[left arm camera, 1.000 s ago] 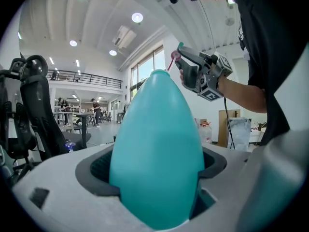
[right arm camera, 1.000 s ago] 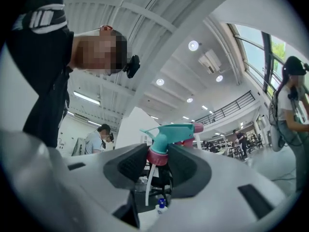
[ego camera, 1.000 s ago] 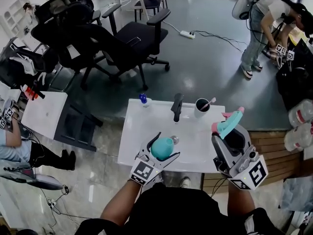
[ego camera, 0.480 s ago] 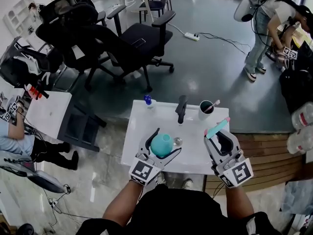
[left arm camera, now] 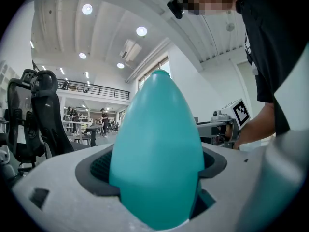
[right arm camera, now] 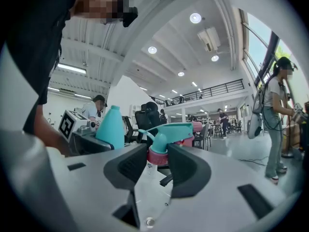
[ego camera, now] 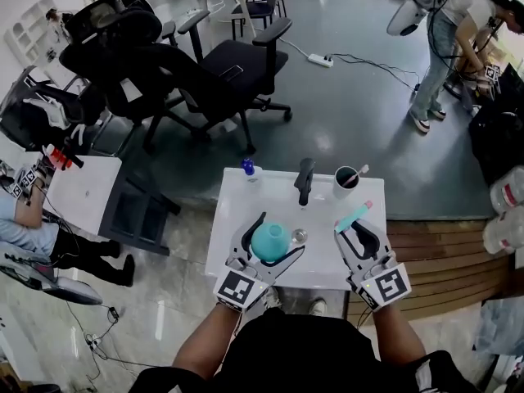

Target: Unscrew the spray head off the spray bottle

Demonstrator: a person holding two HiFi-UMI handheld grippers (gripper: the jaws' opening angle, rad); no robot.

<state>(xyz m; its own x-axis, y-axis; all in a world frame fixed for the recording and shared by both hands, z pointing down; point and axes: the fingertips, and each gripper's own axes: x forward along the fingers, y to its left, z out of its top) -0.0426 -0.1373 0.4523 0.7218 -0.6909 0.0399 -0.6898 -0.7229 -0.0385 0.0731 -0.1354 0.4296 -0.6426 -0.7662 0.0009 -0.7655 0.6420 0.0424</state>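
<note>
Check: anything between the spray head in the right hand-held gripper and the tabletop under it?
Nothing visible. The spray head, clamped in the right hand-held gripper, hangs over a bare part of the white table. The cup stands farther back; a small clear piece lies to the left.

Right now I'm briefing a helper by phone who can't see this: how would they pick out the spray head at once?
Find the small white table, then the right gripper above its right side. Its jaws grip the spray head: a teal plastic trigger piece with a pink collar and pink nozzle tip, unlike the plain teal bottle in the left gripper.
</note>
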